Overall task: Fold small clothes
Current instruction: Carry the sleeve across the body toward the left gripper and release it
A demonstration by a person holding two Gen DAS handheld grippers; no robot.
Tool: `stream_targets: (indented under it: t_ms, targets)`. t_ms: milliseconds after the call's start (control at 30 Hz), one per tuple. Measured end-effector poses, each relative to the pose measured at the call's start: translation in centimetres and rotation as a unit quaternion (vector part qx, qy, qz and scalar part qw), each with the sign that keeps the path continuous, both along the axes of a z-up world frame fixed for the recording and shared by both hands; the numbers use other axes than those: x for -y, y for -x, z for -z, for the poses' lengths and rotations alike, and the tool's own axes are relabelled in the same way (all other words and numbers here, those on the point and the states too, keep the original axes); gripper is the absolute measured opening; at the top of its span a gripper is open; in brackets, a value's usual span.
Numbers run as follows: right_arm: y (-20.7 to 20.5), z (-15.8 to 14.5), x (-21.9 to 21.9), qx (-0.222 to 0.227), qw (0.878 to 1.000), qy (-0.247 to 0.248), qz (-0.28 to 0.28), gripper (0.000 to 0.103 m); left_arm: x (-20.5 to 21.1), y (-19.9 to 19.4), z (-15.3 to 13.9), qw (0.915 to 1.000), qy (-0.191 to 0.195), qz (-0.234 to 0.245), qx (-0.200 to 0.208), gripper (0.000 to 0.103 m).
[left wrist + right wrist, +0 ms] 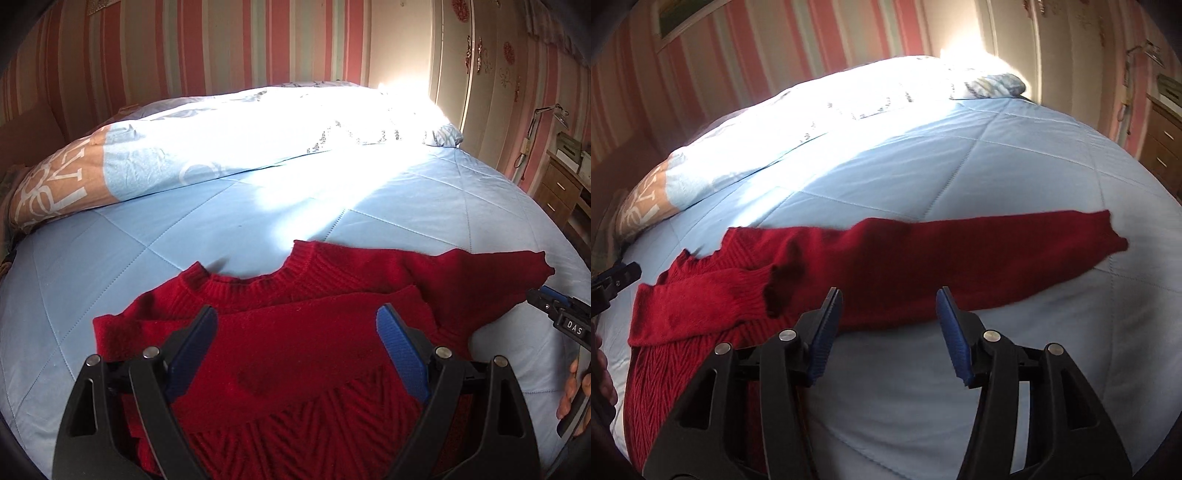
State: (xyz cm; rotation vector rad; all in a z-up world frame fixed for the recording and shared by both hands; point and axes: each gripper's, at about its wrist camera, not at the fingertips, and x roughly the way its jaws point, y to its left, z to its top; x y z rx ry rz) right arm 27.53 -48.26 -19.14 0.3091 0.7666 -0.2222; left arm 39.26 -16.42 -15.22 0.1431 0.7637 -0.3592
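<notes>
A red sweater (314, 343) lies flat on the light blue quilted bed (258, 214), neckline toward the far side. One sleeve is folded across its chest; the other sleeve (979, 258) stretches straight out to the side. The left tongs (297, 347) hang above the sweater's chest, spread wide, pinching nothing. The right tongs (888, 328) hover over the near edge of the outstretched sleeve, their blue pads parted and clear of the knit, with bare quilt under them. A patterned duvet (221, 140) lies bunched well beyond.
</notes>
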Motion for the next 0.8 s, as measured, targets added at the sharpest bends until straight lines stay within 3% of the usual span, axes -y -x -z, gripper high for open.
stream_targets:
  t_ms: [100,267,400,533,567,600,733,800]
  targets:
    - [1.3,1.5,6.3,-0.004,0.995,-0.028,0.092,0.054,2.2,-0.5,0.4,0.9999,-0.004,0.013,0.0,0.089]
    - [2.1,4.2,14.5,-0.002,0.98,-0.066,0.19,0.054,3.2,-1.0,1.5,0.9997,-0.014,0.014,-0.015,0.089]
    - [2.2,5.8,18.5,-0.012,0.969,-0.088,0.232,0.054,3.9,-1.9,2.6,0.9988,0.01,0.016,-0.046,0.089]
    - [1.1,6.7,19.5,-0.029,0.969,-0.091,0.227,0.053,5.8,-2.4,3.3,0.9983,0.009,0.02,-0.054,0.089]
    - [0.8,6.7,19.5,-0.031,0.971,-0.085,0.223,0.05,6.2,-2.5,3.5,0.9982,0.008,0.02,-0.056,0.089]
    - [0.4,6.7,19.3,-0.035,0.972,-0.081,0.217,0.039,6.5,-2.7,3.8,0.9981,0.006,0.02,-0.058,0.089]
    - [-0.6,7.0,18.4,-0.042,0.976,-0.066,0.202,0.011,7.6,-3.7,4.9,0.9974,-0.003,0.012,-0.071,0.089]
    - [-0.7,6.4,17.5,-0.035,0.979,-0.04,0.197,0.01,7.8,-3.9,5.1,0.9974,-0.008,0.006,-0.072,0.089]
